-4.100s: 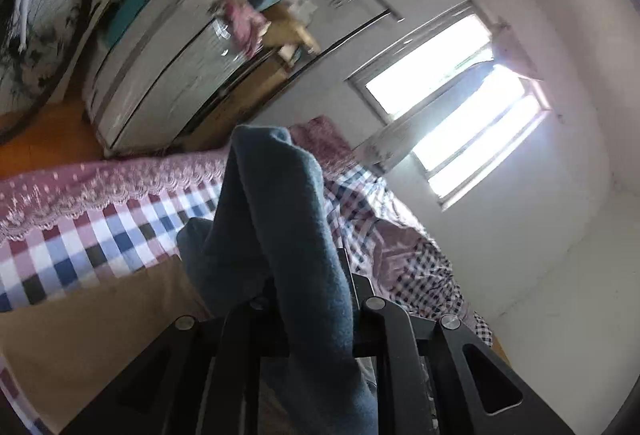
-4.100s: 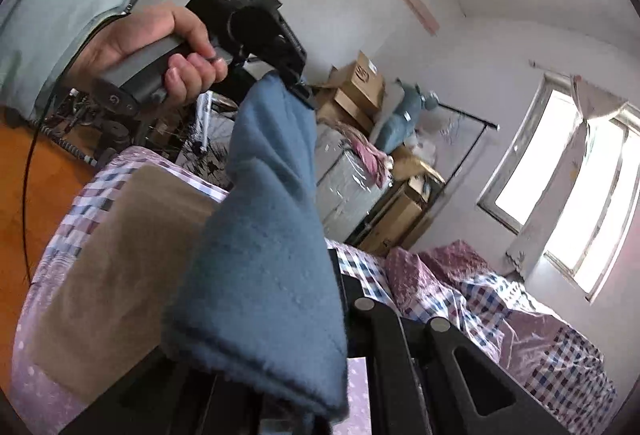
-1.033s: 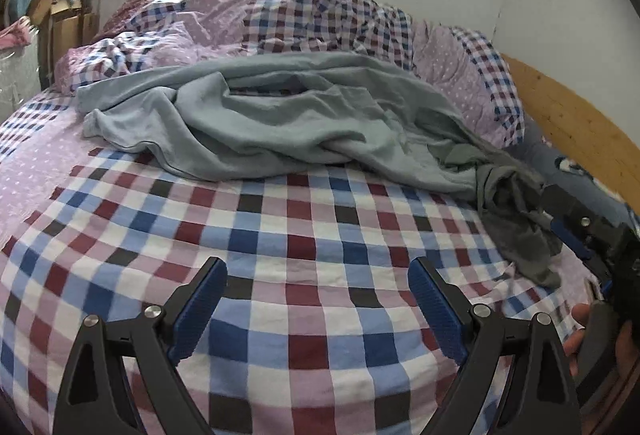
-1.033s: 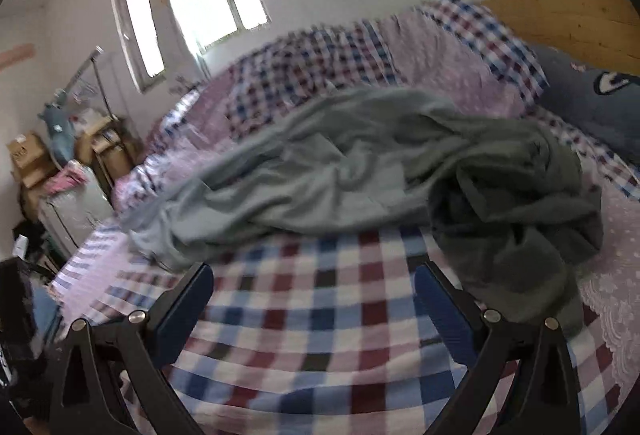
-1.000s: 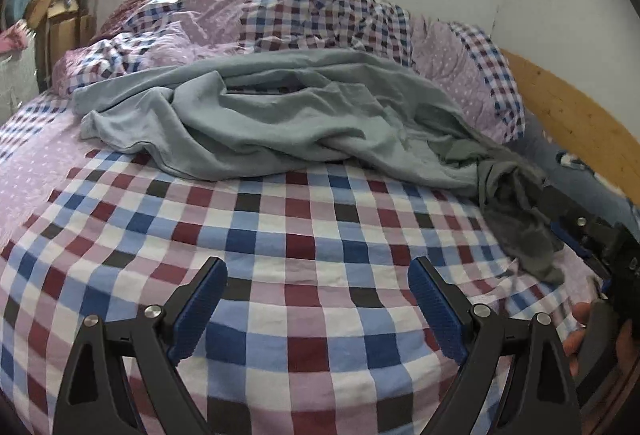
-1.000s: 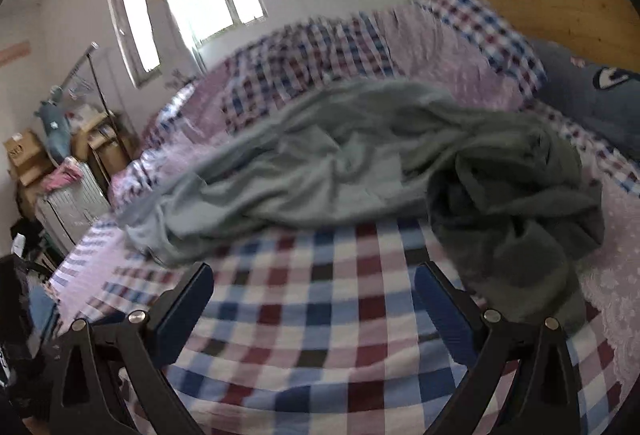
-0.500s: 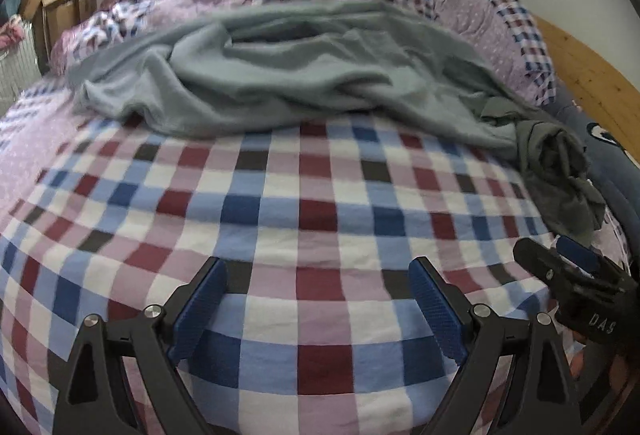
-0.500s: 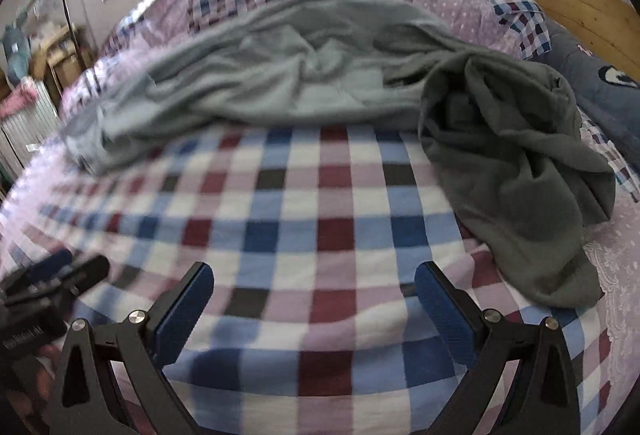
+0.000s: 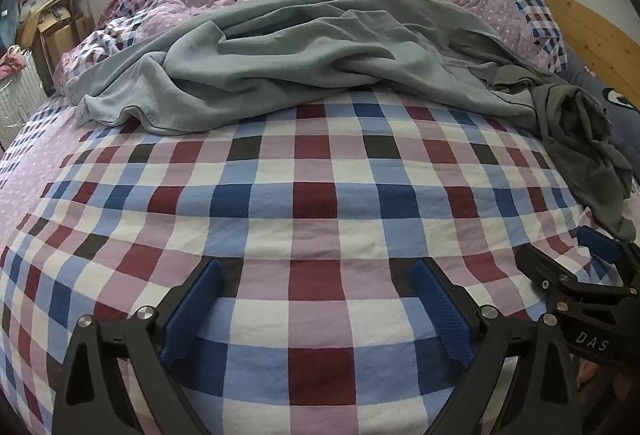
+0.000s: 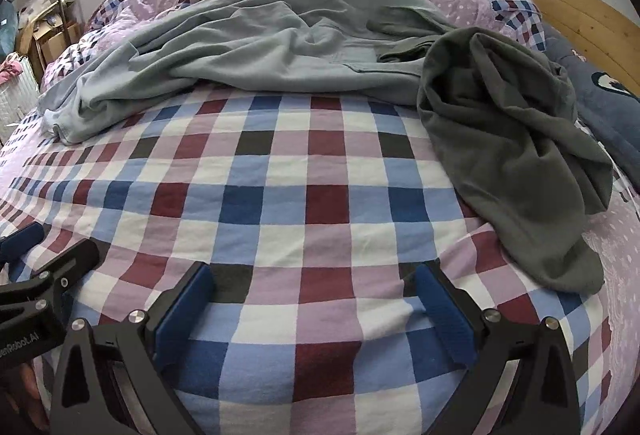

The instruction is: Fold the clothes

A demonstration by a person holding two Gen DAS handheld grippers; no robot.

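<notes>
Hovering: my left gripper (image 9: 316,305) & right gripper (image 10: 314,305), both spread wide, empty, over checked bedsheet (image 9: 320,195)
Far edge: light grey garment (image 9: 280,59)
Right edge: dark grey garment (image 10: 500,139)

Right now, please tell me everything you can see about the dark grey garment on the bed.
The dark grey garment is a soft, knit-looking cloth, crumpled and unfolded, with twisted folds. It lies on the checked bedsheet toward the right side, its upper end touching the light grey garment, its lower end trailing toward the bed's edge. Neither gripper touches it.
</notes>
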